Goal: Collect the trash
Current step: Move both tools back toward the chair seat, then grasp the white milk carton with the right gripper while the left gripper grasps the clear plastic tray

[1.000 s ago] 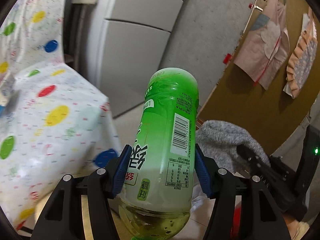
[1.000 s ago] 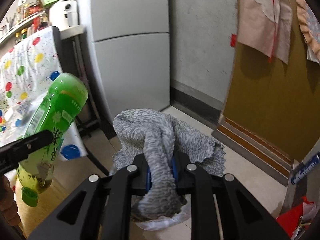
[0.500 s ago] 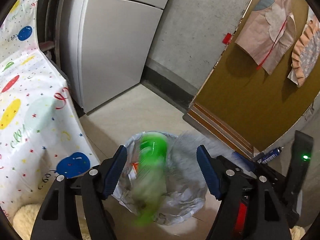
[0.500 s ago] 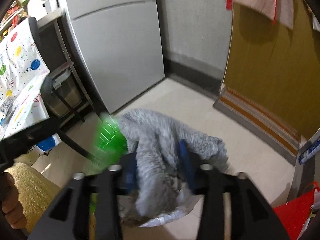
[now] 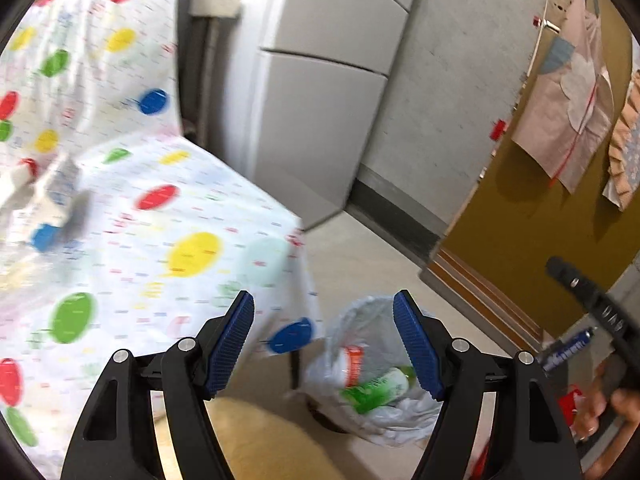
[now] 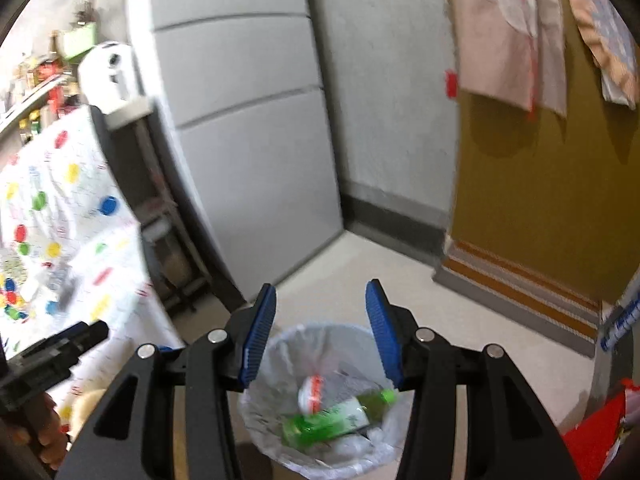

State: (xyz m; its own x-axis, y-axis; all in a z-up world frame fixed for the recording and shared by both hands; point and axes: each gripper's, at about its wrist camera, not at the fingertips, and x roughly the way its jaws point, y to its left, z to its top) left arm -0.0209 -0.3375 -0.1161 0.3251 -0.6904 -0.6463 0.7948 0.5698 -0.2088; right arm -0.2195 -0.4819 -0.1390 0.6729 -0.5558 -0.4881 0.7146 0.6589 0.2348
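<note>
Since the earlier frames, both items have left the grippers: the green bottle [image 6: 338, 420] that was clamped in the left gripper [image 5: 324, 344] and the grey cloth that was pinched in the right gripper [image 6: 320, 334]. Green bottle now lies on its side inside the lined trash bin [image 6: 280, 344], cap end toward the bin's right rim, beside a white cup with an orange band [image 6: 312, 392]. Grey cloth cannot be made out in the bin from either view.

Left gripper: jaws wide apart, nothing between the blue pads; the bin shows through the gap, on the floor below. Right gripper: jaws have just been opening and now stand moderately apart, empty, directly above the bin's near rim.

Bin stands on the pale floor [image 6: 400, 280] just off the corner of the table with the balloon-print cloth [image 5: 192, 248], in front of the grey refrigerator [image 6: 248, 140]. Small clutter remains on the tablecloth toward its far left edge, blurred. A hand [image 5: 612, 404] grips the right tool's handle at the left view's right edge.
</note>
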